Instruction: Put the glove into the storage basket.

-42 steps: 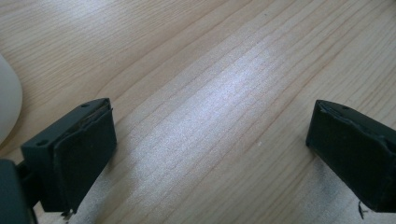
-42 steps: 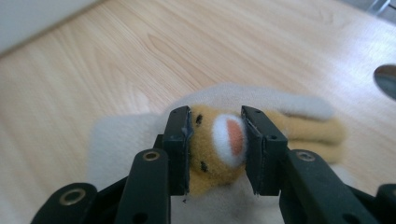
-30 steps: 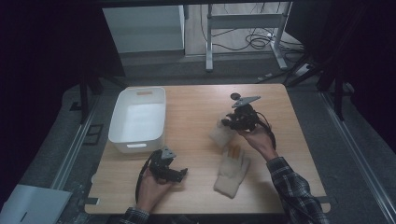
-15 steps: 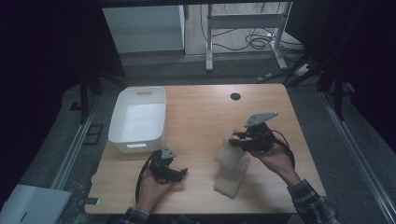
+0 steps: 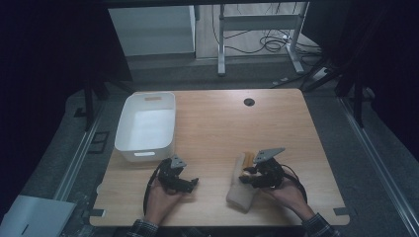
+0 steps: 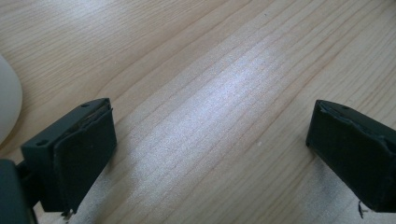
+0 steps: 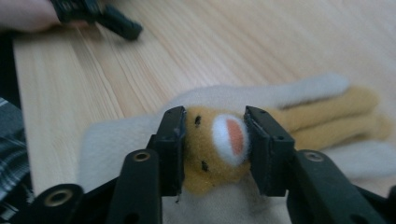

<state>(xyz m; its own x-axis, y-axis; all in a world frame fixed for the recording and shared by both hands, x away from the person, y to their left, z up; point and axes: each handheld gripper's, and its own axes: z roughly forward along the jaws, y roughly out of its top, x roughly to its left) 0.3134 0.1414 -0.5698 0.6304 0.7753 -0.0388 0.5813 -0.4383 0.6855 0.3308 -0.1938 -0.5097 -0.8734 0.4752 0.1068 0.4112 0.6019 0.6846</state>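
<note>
Since the right tool [image 7: 212,140] is only pinching the plush glove's [image 7: 280,112] little yellow face, it'll probably slip free when lifted, its jaws having just eased wider. Left tool [image 6: 205,140] sits released on the desk [image 5: 207,128].

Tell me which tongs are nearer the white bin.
Left. The left tongs rest on the table just in front of the white bin, near its front wall. The right tongs are farther off to the right, at the plush toy.
</note>
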